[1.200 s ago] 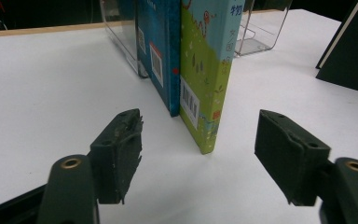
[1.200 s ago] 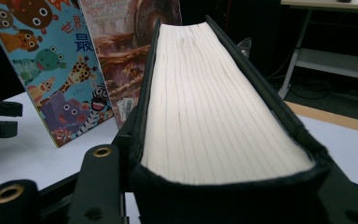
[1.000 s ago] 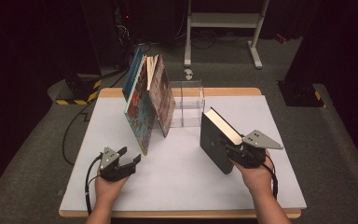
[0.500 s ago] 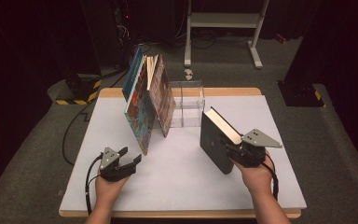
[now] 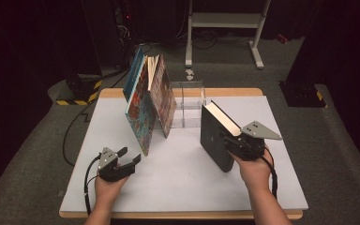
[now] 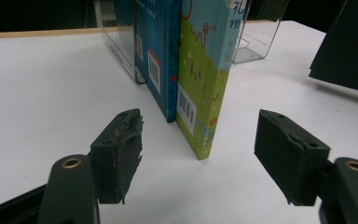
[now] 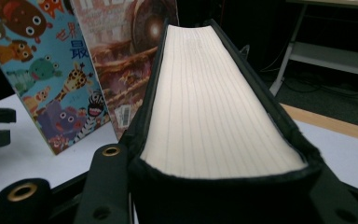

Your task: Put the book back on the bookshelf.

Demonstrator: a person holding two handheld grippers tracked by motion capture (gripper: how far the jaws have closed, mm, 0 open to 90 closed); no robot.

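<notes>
Fingers of right gripper (image 5: 229,143) around thick black book (image 5: 213,136), pages up.

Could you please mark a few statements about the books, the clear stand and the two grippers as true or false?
1. The right gripper is clamped on a thick black book. True.
2. The black book lies flat on the table. False: it stands on edge, its pale page block facing up.
3. The left gripper holds a picture book. False: its jaws are open and hold nothing, short of the leaning picture books.
4. A clear acrylic stand sits behind the books. True.
5. The picture books stand upright and apart. False: they lean together, tilted.
</notes>
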